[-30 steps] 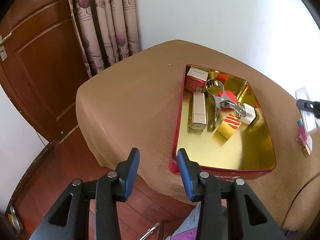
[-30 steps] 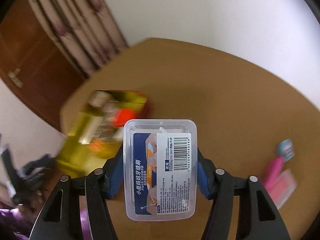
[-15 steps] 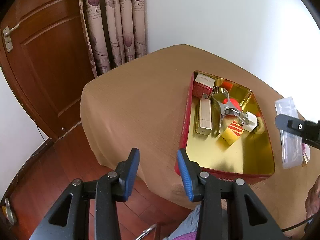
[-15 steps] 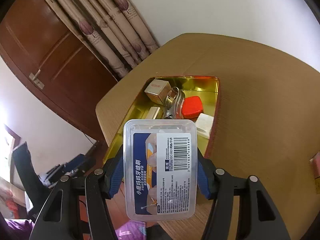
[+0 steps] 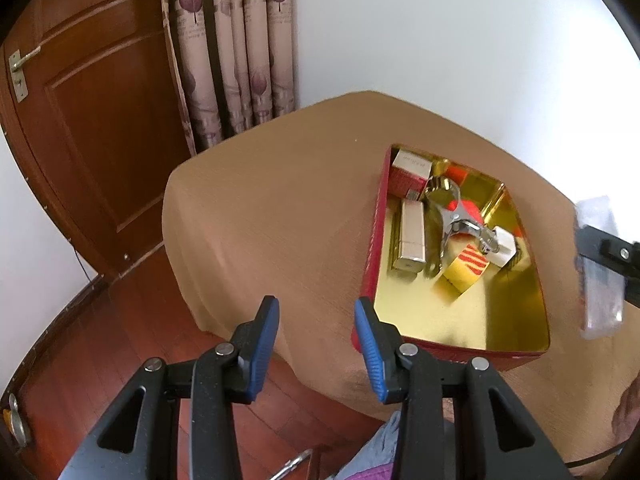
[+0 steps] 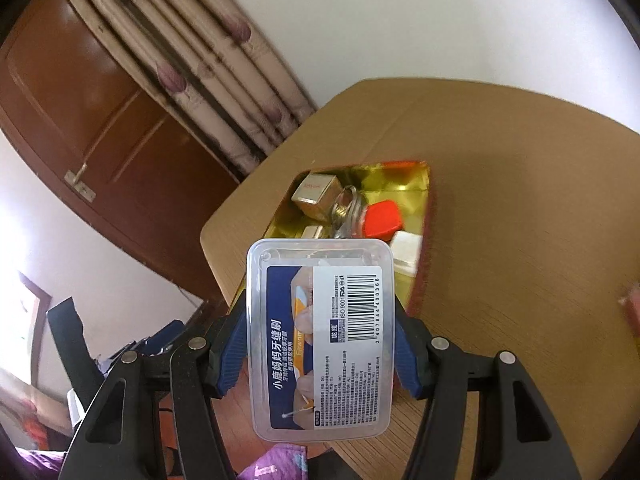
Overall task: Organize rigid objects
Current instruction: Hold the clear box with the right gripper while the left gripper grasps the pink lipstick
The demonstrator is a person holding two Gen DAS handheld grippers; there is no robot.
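Note:
My right gripper [image 6: 320, 320] is shut on a clear plastic floss-pick box [image 6: 320, 336] with a blue label and barcode, held above the near end of a red tin tray [image 6: 422, 264] with a gold inside. The tray [image 5: 370, 240] holds a small carton [image 5: 410, 168], a gold case [image 5: 412, 236], a metal clip [image 5: 452, 212], a white cube [image 5: 502, 246], a yellow-red piece [image 5: 466, 266] and a red cap [image 6: 382, 218]. The box also shows at the right edge of the left wrist view [image 5: 600, 264]. My left gripper [image 5: 316, 320] is open and empty, off the table's near-left edge.
The tray sits on a brown-clothed table [image 5: 280, 200]. A wooden door [image 5: 88, 120] and a patterned curtain [image 5: 232, 52] stand behind the table's left side. Wooden floor [image 5: 100, 340] lies below the left gripper. A pink item [image 6: 630, 304] lies blurred at the table's right.
My right gripper has carried the box further over the tray's near end, so the box hides more of the tray. My left gripper has stayed open and drifted a little.

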